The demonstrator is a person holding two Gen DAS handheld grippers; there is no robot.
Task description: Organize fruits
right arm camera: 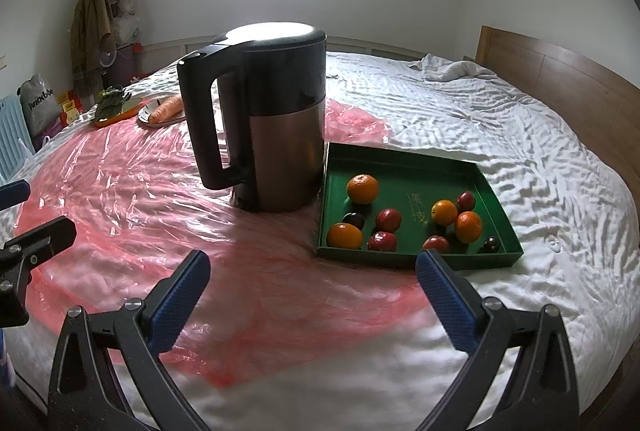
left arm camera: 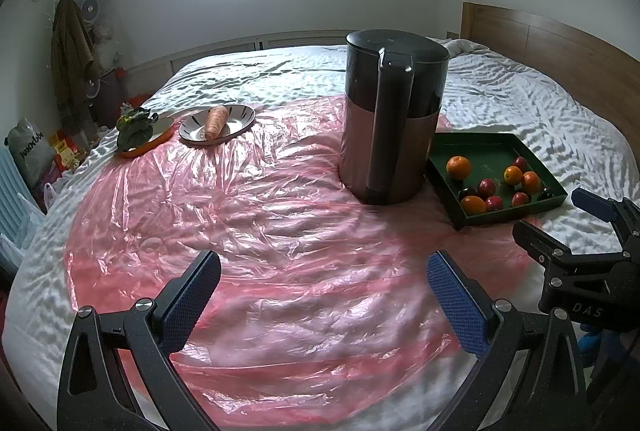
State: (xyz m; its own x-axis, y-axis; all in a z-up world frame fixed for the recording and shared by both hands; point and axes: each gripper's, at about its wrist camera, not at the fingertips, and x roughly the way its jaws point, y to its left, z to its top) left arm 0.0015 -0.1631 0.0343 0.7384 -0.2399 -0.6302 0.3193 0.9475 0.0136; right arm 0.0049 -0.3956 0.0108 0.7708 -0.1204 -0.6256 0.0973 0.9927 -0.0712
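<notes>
A green tray (right arm camera: 404,157) lies on the bed and holds several fruits: oranges (right arm camera: 362,188), red apples (right arm camera: 388,219) and dark plums (right arm camera: 354,220). The left wrist view shows the same tray (left arm camera: 472,143) to the right of the kettle, with an orange (left arm camera: 458,167) in it. My right gripper (right arm camera: 313,271) is open and empty, just short of the tray's near edge. My left gripper (left arm camera: 323,273) is open and empty over the pink plastic sheet (left arm camera: 260,231). The right gripper (left arm camera: 560,215) shows at that view's right edge.
A tall dark kettle (right arm camera: 276,119) stands left of the tray. Far left, a carrot (left arm camera: 216,121) lies on a striped plate (left arm camera: 244,115), beside an orange dish (left arm camera: 154,143) with leafy greens (left arm camera: 134,129). A wooden headboard (right arm camera: 560,79) runs along the right. Clutter lines the floor at left.
</notes>
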